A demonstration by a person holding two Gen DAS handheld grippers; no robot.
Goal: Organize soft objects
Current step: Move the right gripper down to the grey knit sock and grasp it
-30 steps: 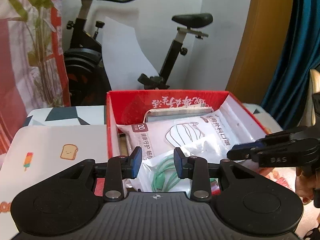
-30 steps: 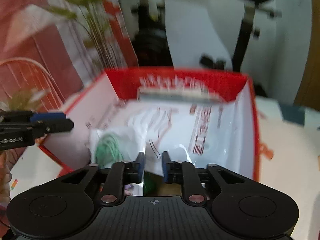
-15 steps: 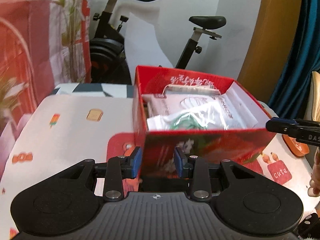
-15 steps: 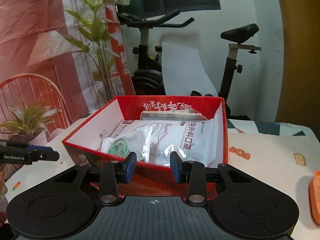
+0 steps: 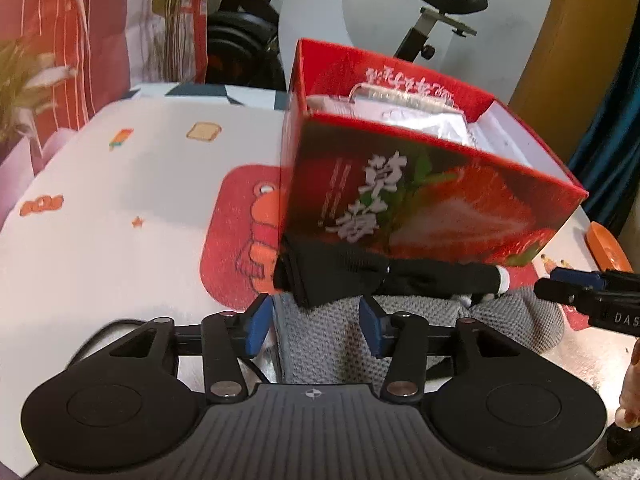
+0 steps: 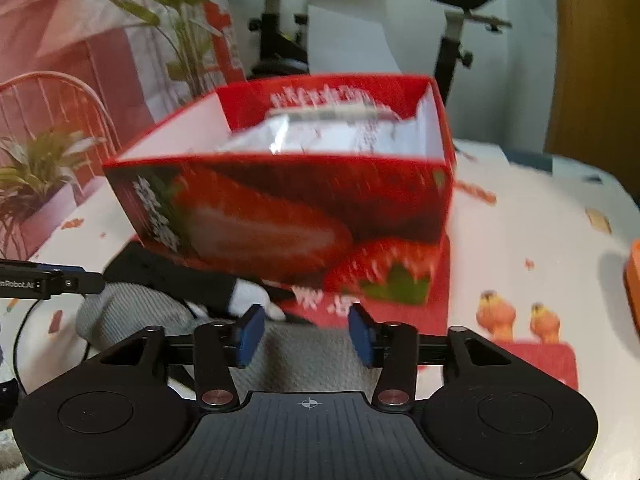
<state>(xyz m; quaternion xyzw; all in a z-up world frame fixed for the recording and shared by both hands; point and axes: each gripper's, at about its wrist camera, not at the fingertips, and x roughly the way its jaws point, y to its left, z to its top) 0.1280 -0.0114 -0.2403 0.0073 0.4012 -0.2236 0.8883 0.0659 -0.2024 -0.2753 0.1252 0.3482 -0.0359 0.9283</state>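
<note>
Both cameras pull back from the red box (image 5: 424, 184); left hand-held gripper (image 5: 316, 322) and right hand-held gripper (image 6: 306, 334) gape, empty, over the limp grey towel (image 5: 332, 336) and black socks (image 5: 360, 272) lying near the box — light, floppy, pinch a fold.

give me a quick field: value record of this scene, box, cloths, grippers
box: red strawberry box, open top, on the table
box contents: plastic-wrapped packets
black cloth: black sock lying against the box front
grey cloth: grey towel in front of the box, partly under the sock
left gripper: open, over the towel, empty
right gripper: open, empty
table: cartoon-print tablecloth
</note>
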